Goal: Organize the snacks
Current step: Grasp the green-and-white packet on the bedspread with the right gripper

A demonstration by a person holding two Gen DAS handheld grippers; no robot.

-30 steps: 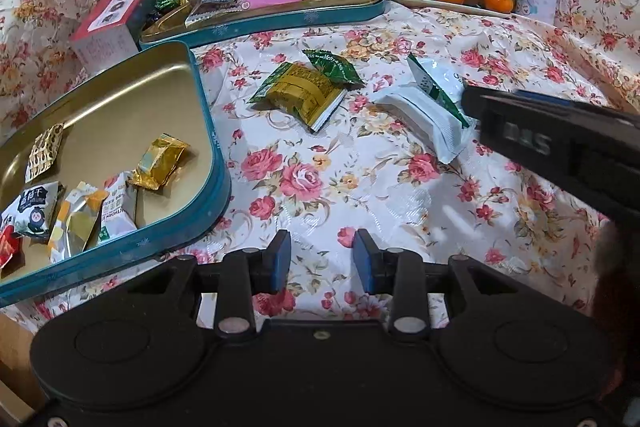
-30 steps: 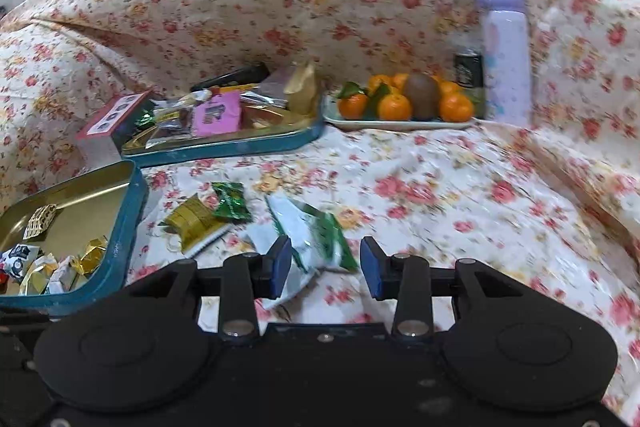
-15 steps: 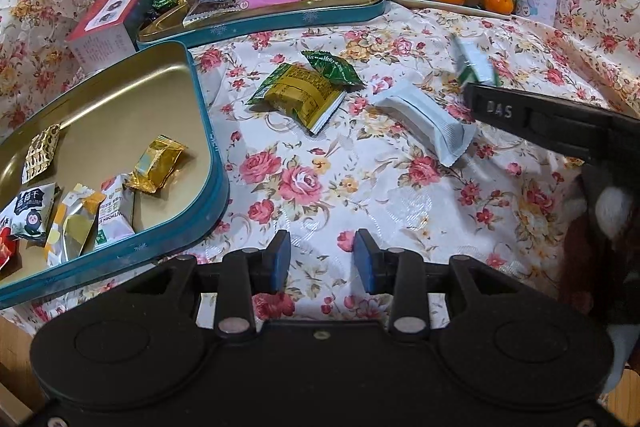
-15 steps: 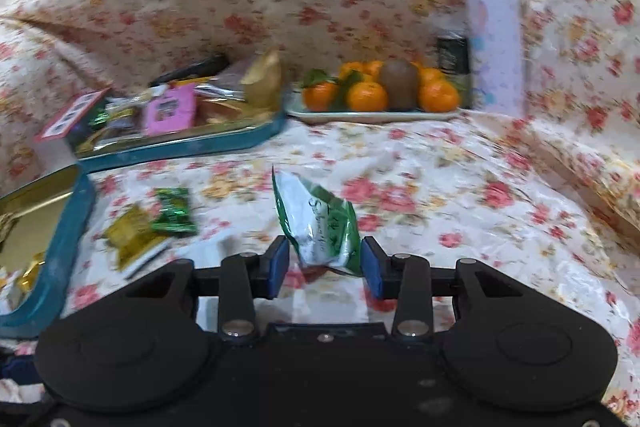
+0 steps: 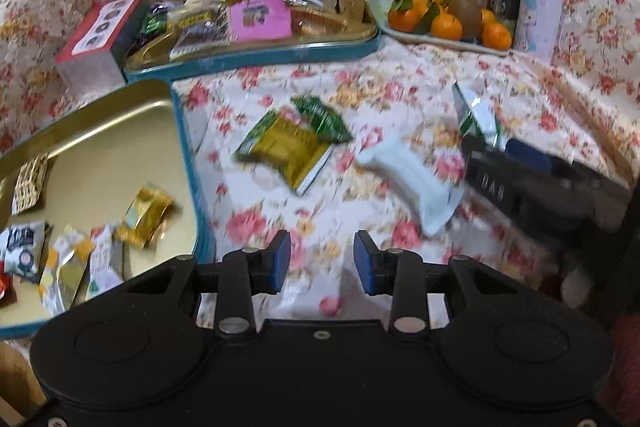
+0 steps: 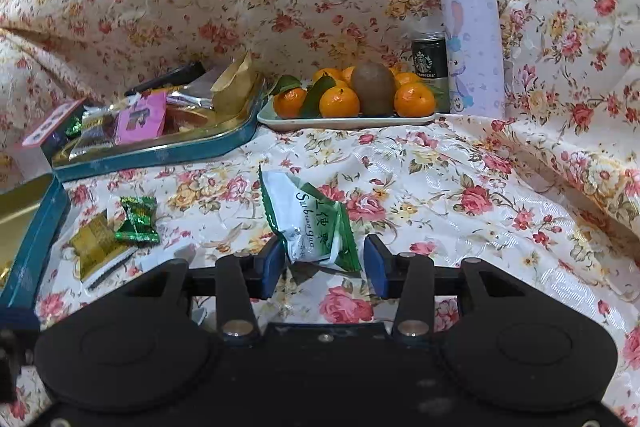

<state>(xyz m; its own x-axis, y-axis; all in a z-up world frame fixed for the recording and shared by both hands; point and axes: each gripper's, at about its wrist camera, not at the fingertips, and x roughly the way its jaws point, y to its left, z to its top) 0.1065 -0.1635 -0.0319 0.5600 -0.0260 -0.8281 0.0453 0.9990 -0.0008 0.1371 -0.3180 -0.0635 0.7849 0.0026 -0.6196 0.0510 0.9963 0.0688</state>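
Observation:
My right gripper (image 6: 324,265) is shut on a white-and-green snack packet (image 6: 310,223) and holds it upright above the floral cloth; it also shows in the left wrist view (image 5: 476,119), at the tip of that gripper (image 5: 496,147). My left gripper (image 5: 322,263) is open and empty, over the cloth beside the teal tin (image 5: 188,155), which holds several small snacks (image 5: 144,215). On the cloth lie a gold-green packet (image 5: 286,147), a small green candy (image 5: 322,119) and a white packet (image 5: 412,183).
A second teal tin lid (image 5: 256,53) piled with snacks sits at the back, a red-edged box (image 5: 100,35) to its left. A tray of oranges (image 6: 348,119), a can (image 6: 430,61) and a lilac bottle (image 6: 472,39) stand at back right.
My right gripper took the white-and-green packet off the cloth and lifted it, then shifted slightly. My left gripper moved a little forward; its jaws stayed open.

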